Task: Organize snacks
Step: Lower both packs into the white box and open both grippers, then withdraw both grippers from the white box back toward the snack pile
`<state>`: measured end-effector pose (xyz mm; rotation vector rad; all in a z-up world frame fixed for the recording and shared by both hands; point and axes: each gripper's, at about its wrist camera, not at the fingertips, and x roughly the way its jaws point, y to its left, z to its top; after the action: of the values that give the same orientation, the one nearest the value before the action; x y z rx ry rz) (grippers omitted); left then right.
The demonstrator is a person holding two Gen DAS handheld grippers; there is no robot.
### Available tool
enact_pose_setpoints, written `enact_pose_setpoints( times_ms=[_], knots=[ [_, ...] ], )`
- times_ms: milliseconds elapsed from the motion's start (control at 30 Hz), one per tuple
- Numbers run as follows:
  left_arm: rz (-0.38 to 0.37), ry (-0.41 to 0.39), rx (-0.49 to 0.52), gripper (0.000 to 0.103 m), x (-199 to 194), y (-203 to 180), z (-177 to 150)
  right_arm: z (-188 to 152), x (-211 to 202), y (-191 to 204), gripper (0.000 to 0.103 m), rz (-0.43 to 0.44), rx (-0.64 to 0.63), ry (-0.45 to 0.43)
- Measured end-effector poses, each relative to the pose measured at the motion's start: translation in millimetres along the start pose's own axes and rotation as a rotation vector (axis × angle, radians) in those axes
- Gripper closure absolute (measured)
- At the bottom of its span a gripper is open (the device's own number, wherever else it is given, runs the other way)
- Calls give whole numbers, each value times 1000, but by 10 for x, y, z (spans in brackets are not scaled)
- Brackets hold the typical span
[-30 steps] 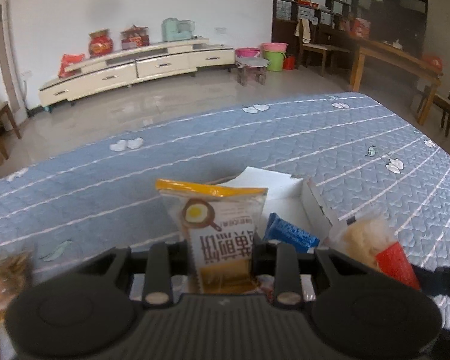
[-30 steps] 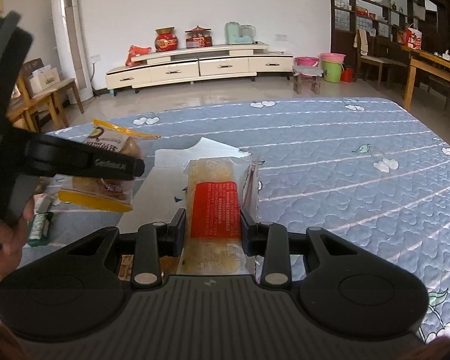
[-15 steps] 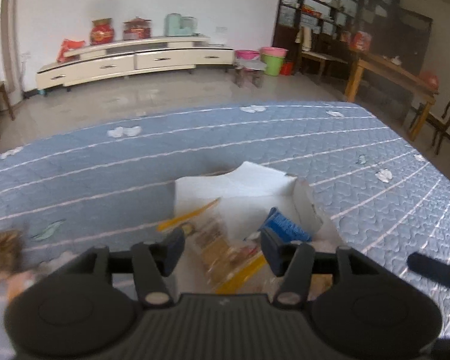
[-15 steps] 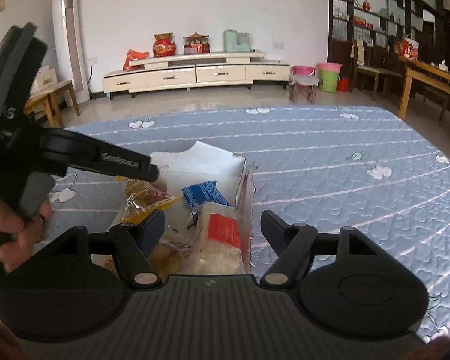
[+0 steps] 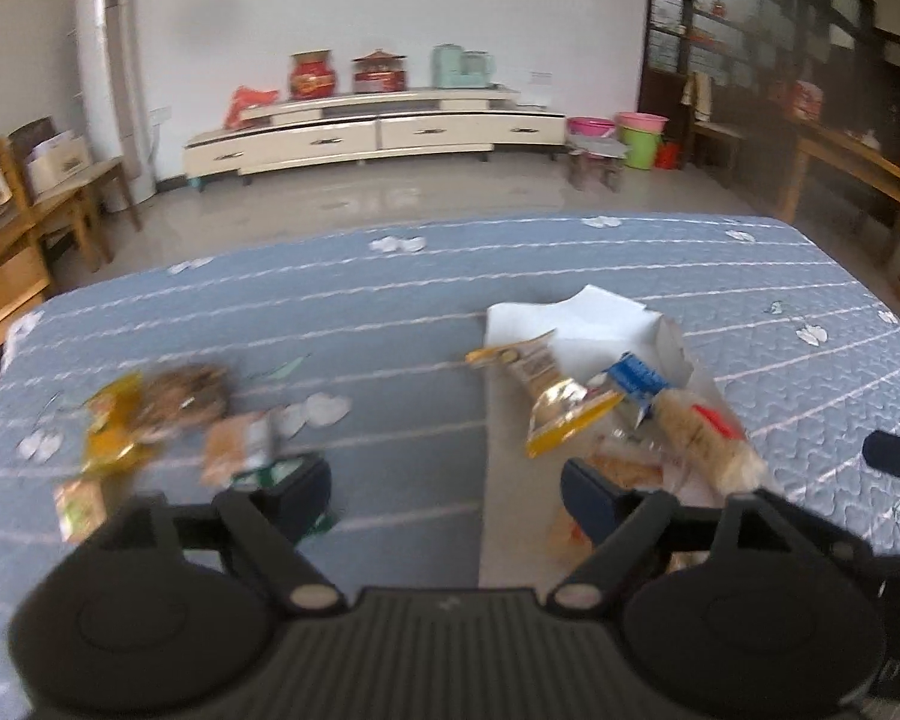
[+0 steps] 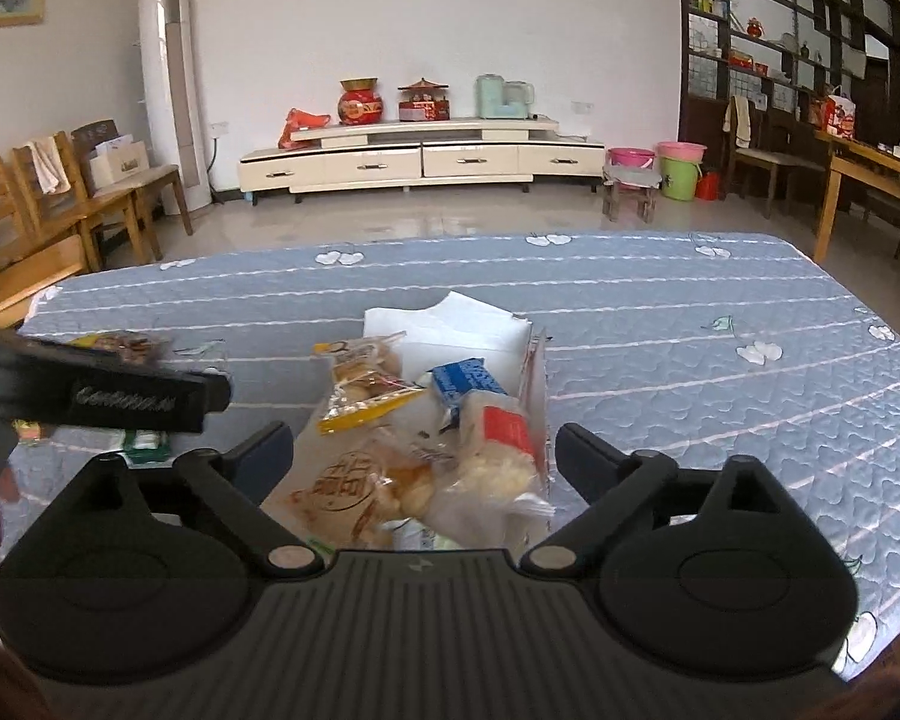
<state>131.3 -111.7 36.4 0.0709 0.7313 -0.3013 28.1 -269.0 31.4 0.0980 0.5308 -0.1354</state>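
A: Claws?

B: I see the left gripper (image 5: 447, 495) spread wide, nothing in it, over the quilt (image 5: 390, 324) just left of the box (image 5: 576, 312). Right gripper (image 6: 424, 450) spread wide too, empty, right above the box (image 6: 450, 324).

A: Snacks?

B: In the box: yellow pack (image 6: 363, 387), blue pack (image 6: 465, 381), red-label pack (image 6: 498, 450), and a bun bag (image 6: 354, 495) nearest me. More loose on the quilt to the left: yellow bag (image 5: 114, 432), a pale pack (image 5: 237, 444) beside it. Blurry there, can't read details.
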Motion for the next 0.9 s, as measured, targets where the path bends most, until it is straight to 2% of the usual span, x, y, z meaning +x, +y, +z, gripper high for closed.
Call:
enact_pose_setpoints(
  times_ms=[300,600,900],
  knots=[
    [90,-12,-43,8,-407,260,-284,-26,-80,247,0,58,-38,1],
    [163,23,-85,8,-703,572,-526,-35,-71,563,0,143,-69,20],
    [220,36,-124,8,-890,811,-625,24,-9,815,0,208,-115,20]
  ],
)
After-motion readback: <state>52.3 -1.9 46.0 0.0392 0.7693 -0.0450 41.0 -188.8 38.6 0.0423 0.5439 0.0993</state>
